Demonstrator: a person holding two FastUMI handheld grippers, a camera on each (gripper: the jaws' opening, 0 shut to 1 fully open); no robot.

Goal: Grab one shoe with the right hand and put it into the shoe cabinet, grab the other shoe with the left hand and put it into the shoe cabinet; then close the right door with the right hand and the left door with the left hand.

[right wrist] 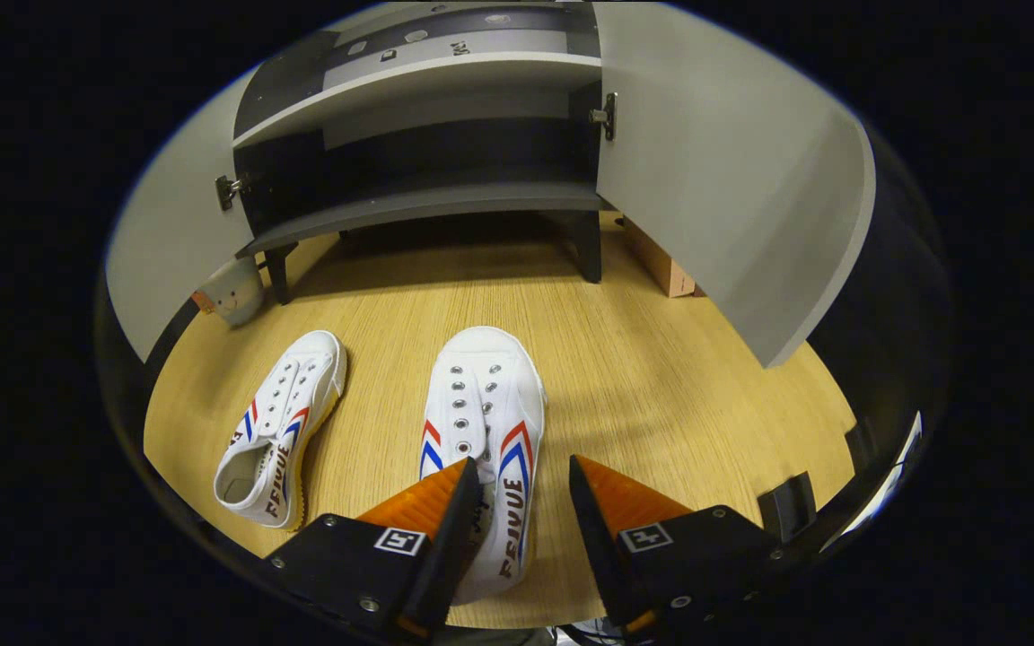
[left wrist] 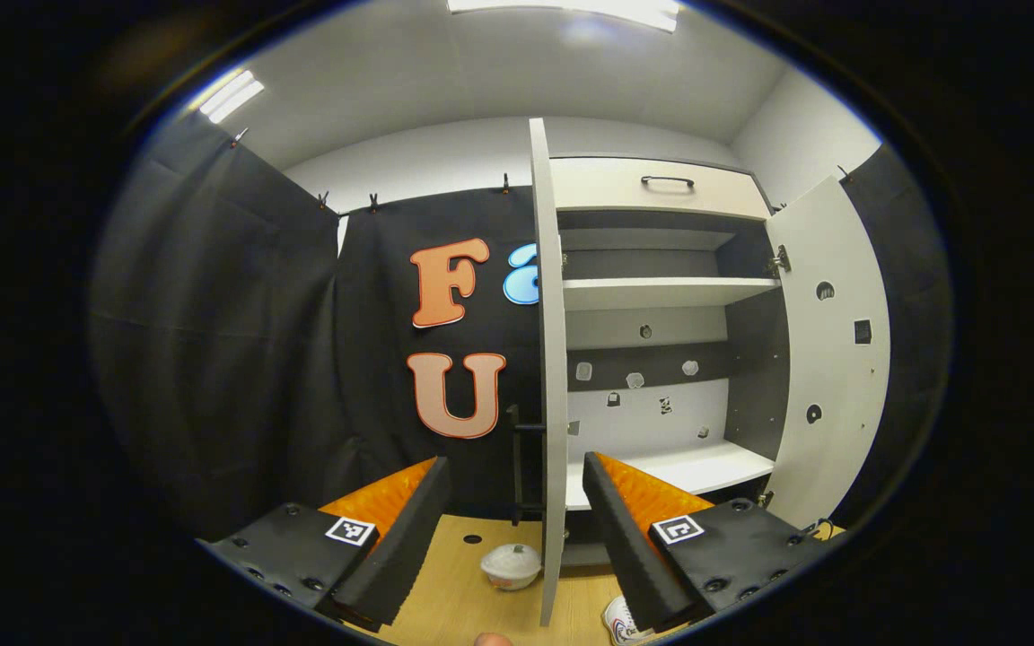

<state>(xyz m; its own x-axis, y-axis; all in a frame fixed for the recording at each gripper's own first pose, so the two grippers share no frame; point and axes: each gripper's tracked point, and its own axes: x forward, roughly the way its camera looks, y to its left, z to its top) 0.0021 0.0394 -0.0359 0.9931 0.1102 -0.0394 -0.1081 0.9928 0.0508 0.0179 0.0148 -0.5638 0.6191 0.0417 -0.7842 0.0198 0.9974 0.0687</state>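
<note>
In the left gripper view, the left gripper (left wrist: 512,520) sits at the bottom of the frame with its fingers spread and nothing between them. It faces the shoe cabinet (left wrist: 661,292), whose left door (left wrist: 551,377) stands edge-on in the centre and whose right door (left wrist: 831,350) is swung open at the right. The shelves inside are bare. A small round pot (left wrist: 510,565) rests on the wooden floor (left wrist: 454,601) just left of the door's lower edge.

In the right gripper view, the right gripper (right wrist: 521,502) is spread at the bottom centre, straddling the heel end of the nearer shoe (right wrist: 484,422). That shoe's long axis runs up the frame, toe toward the cabinet, so this gripper looks best placed to take it. Whether the fingers touch it cannot be told. The other shoe (right wrist: 279,431) lies apart at lower left, angled.
</note>
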